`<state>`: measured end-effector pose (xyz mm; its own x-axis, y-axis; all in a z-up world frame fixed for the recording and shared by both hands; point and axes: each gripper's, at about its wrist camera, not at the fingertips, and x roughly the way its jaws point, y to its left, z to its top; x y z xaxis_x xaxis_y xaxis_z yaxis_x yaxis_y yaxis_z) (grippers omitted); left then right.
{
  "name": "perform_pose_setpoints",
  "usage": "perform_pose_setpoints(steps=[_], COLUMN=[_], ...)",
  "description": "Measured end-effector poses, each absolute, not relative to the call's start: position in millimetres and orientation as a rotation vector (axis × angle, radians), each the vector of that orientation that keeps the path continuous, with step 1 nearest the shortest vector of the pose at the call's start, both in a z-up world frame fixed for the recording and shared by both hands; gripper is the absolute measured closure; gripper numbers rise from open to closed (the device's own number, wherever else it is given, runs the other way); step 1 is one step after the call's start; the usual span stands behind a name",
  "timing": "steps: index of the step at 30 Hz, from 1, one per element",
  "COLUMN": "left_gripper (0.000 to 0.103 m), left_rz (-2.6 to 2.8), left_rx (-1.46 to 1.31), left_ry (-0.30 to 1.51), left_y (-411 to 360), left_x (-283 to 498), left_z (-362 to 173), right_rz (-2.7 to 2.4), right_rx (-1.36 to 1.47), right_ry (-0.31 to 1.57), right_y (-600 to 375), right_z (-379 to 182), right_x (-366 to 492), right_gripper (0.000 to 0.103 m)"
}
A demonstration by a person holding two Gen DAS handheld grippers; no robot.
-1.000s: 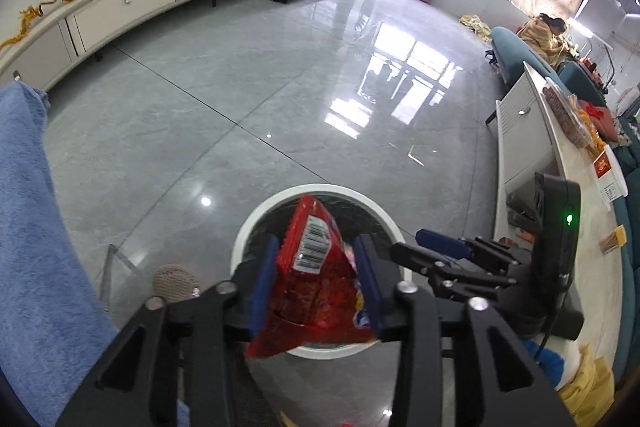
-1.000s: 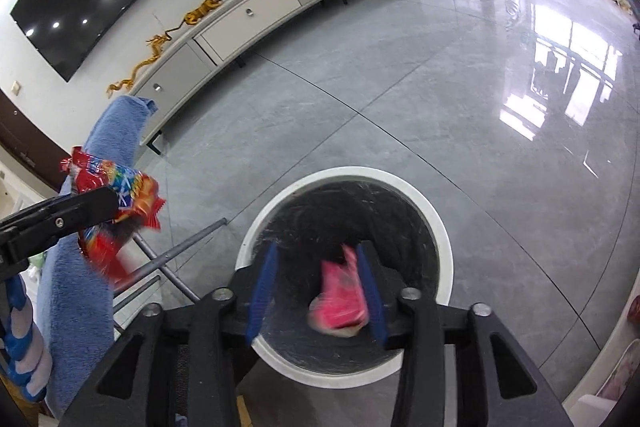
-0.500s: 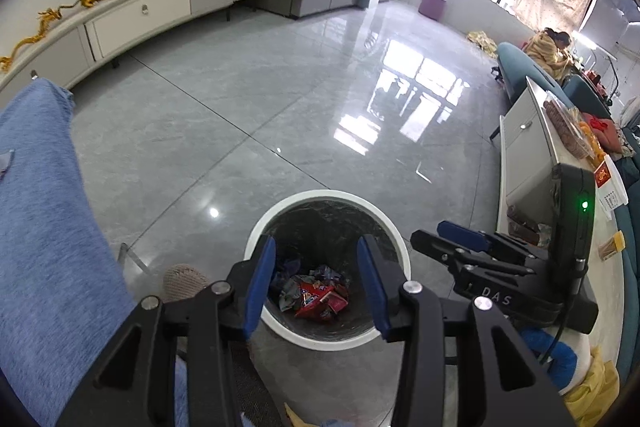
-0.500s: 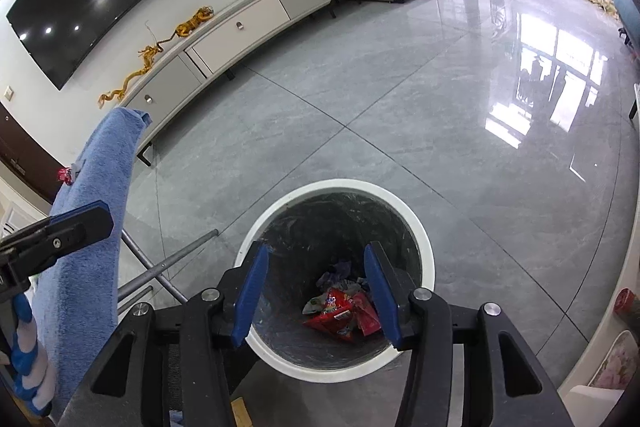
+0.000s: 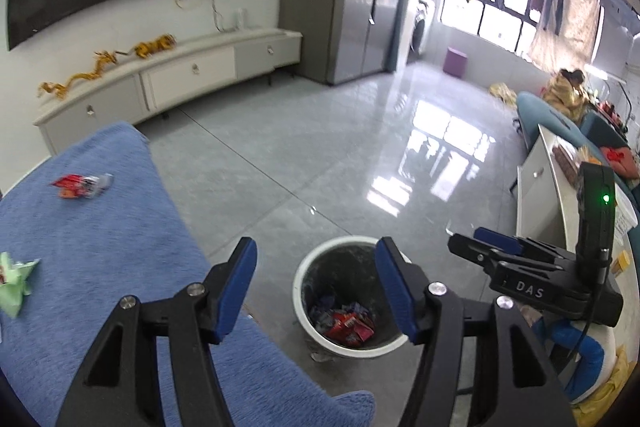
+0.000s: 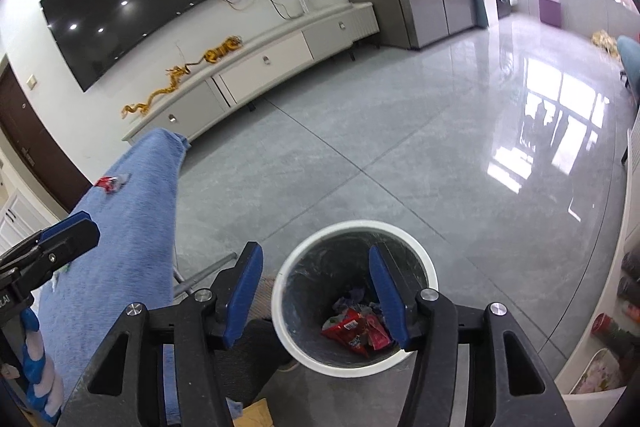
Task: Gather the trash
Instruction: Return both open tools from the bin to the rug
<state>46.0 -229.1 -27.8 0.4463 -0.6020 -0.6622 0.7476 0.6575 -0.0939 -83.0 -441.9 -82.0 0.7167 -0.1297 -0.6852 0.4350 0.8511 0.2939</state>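
A white-rimmed trash bin [image 5: 300,279] stands on the grey floor with red snack wrappers [image 5: 348,325] lying inside; it also shows in the right wrist view [image 6: 424,259]. My left gripper [image 5: 314,287] is open and empty, above the bin's left side and the edge of the blue cloth [image 5: 92,227]. My right gripper [image 6: 314,295] is open and empty above the bin. A red wrapper [image 5: 78,185] and a green wrapper [image 5: 14,279] lie on the blue cloth. The red wrapper also shows in the right wrist view [image 6: 110,183].
A white TV cabinet [image 5: 180,79] runs along the far wall under a black screen. A white table [image 5: 540,179] with clutter stands at the right. The shiny grey floor [image 5: 320,147] spreads beyond the bin.
Both grippers dropped their wrappers into the bin and opened wide. Both have since risen and tilted up, bringing the blue cloth and its wrappers into view.
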Motion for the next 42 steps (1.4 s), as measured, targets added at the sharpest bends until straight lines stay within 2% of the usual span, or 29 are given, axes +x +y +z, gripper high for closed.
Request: perform_pose_setpoints(steps=[13,26,31,35,42], left_gripper=[0.043,0.043,0.043,0.033,0.032], left_rz=[-0.752,-0.647,-0.601,-0.57,-0.52], left_rx=[0.094,-0.001,-0.05,-0.096,-0.149], left_ry=[0.6,0.472,0.419,0.367,0.309], left_y=[-154.5,-67.0,-28.1,1.9,41.8], left_x=[30.4,-17.8,-35.8,-47.0,-54.4], left_z=[21.6,60.1,75.7,87.6,95.6], right_rz=[-0.287,-0.21,-0.173,-0.127,-0.059], right_rx=[0.342,0.211,0.141,0.098,0.041], right_ry=[0.605,0.489,0.434,0.388,0.339], right_y=[-391.5,-321.5,-288.3,-262.9,-231.8], right_z=[-17.8,38.3,65.0,82.0,97.2], right_x=[-94.9,-117.0,-127.2,-134.7,-134.9], right_gripper=[0.048,0.048,0.043,0.042,0.042])
